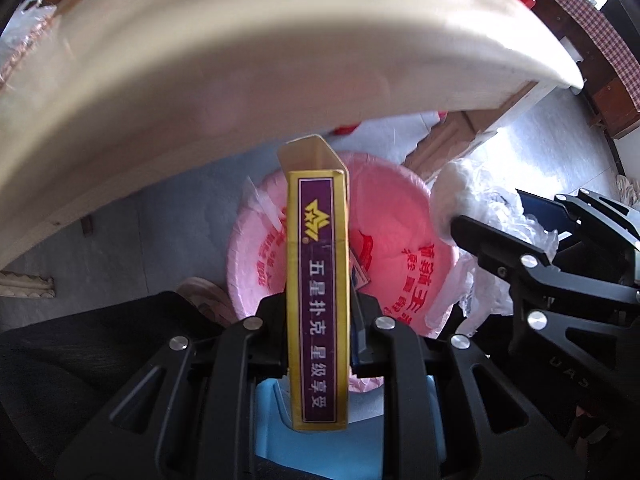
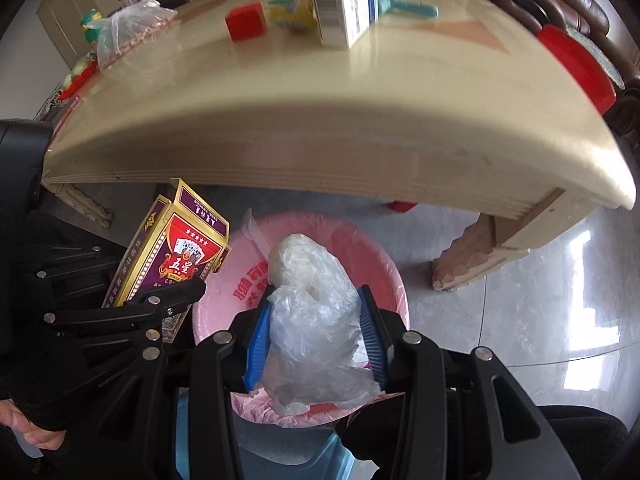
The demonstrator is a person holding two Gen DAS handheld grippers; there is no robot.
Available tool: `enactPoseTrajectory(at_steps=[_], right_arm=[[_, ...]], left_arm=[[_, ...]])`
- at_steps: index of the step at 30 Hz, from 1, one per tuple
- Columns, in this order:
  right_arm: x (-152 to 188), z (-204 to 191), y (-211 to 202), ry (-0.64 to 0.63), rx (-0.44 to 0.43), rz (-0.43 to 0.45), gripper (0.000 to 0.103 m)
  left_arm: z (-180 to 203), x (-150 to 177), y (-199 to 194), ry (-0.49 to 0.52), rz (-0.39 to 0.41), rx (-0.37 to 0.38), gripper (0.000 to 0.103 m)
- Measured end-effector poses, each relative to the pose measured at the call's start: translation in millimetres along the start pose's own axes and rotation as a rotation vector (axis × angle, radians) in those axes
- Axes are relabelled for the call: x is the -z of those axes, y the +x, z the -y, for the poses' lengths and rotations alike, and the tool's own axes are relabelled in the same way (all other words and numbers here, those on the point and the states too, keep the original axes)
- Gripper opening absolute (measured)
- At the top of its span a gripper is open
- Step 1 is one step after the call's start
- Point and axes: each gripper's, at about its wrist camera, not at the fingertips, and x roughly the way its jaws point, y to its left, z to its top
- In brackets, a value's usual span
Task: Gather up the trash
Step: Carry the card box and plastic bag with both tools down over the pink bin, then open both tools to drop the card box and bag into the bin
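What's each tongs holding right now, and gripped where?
Left tongs pinch the card box across its broad faces near its lower end. Right tongs squeeze the plastic bag around its middle.

A: Home, prob. living rm?
B: Yep — glossy cream wooden table (image 2: 360, 120) w/ carved legs, brown leather sofa (image 2: 560, 4) behind, grey polished floor tiles (image 2: 540, 300), pink-bag-lined bin (image 2: 392, 280).

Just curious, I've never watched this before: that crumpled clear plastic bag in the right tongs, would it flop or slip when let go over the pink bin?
The plastic bag looks thin and crinkled, bulging past the right tongs, so probably floppy and light. It would likely drift down into the pink-lined bin directly below. Its glossy film may be somewhat slippery.
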Motion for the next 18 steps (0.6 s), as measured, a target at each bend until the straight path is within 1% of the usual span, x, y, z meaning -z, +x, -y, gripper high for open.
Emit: enactPoseTrajectory(at_steps=[4, 9, 13, 18], right_arm=[[3.0, 5.0, 26.1, 0.008, 0.000, -0.058, 0.040], [5.9, 12.5, 58.8, 0.017, -0.008, -0.129, 0.040], [7.9, 15.6, 78.6, 0.009, -0.010, -0.169, 0.040], [10.4, 19.0, 97.4, 0.012, -0.013, -0.212, 0.040]], left_arm=[[-5.9, 0.1, 25.4, -0.014, -0.062, 0.017, 0.020], [-12.6, -6.3, 48.6, -0.039, -0.117, 0.028, 0.020], [-19.5, -14.3, 69.8, -0.047, -0.161, 0.022, 0.020], [-18.6, -16.4, 99.2, -0.058, -0.205, 0.021, 0.020]])
